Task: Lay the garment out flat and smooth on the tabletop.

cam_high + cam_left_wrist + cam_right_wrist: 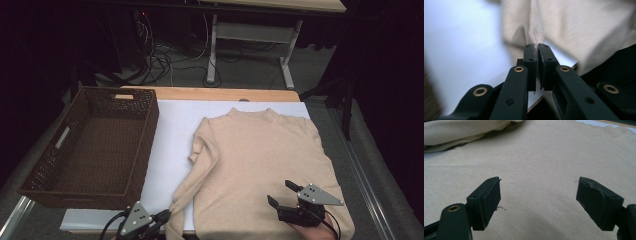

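right now my left gripper point(162, 218) sits at the bottom edge of the high view, left of centre, with its jaws pinched tight on the cuff end of the beige sweater's sleeve point(186, 192); in the left gripper view a ridge of that knit fabric point(535, 32) rises straight out from between my two black pads, which meet with only the cloth between them. the beige sweater point(260, 155) lies flat across the middle and right of the high view on the white table cover point(172, 130), its collar toward the top of the frame and its hem at the bottom edge, with the sleeve running down the sweater's left side to my left gripper. my right gripper point(282, 194) is at the lower right of the high view, above the sweater's lower body, jaws spread wide with nothing between them; in the right gripper view the bare knit point(536, 170) shows between my two pads, one at lower left and one at lower right. a brown wicker basket point(150, 135) stands at the left of the high view, beside the sweater and apart from it.
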`<state>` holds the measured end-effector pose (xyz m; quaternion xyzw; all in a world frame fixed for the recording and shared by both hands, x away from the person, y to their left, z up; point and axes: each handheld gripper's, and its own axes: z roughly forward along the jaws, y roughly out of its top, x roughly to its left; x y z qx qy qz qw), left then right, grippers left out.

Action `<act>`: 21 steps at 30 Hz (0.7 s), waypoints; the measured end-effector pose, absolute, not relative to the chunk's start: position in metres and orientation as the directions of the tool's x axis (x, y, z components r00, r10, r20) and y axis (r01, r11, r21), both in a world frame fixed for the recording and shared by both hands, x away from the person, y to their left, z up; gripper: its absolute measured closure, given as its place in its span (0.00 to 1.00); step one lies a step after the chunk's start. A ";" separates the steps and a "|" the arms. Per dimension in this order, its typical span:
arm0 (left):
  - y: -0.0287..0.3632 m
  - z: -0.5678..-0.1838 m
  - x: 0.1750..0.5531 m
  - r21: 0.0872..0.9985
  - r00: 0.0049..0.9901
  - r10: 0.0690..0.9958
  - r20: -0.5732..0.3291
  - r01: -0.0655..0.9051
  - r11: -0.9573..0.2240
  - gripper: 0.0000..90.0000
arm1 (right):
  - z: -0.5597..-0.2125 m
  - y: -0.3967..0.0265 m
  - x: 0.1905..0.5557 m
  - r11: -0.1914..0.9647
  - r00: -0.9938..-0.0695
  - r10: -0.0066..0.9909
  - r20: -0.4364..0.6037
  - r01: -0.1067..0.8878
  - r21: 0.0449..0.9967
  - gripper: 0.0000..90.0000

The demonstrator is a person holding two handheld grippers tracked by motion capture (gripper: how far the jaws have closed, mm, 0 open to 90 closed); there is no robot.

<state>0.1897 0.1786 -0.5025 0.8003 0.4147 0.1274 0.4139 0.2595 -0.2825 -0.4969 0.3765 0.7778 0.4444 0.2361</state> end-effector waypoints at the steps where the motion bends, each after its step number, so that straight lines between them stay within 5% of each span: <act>1: 0.186 -0.505 0.190 0.762 0.610 0.780 -0.140 0.569 -0.308 0.91 | -0.497 -0.282 0.260 0.322 -0.605 0.795 -0.032 0.377 0.869 0.22; 13: 0.220 -0.522 0.188 0.707 0.504 0.855 -0.121 0.649 -0.282 0.89 | -0.498 -0.275 0.263 0.332 -0.619 0.785 -0.032 0.375 0.866 0.22; 21: 0.205 -0.508 0.181 0.749 0.495 0.865 -0.085 0.605 -0.272 0.66 | -0.497 -0.278 0.263 0.326 -0.617 0.787 -0.031 0.372 0.869 0.22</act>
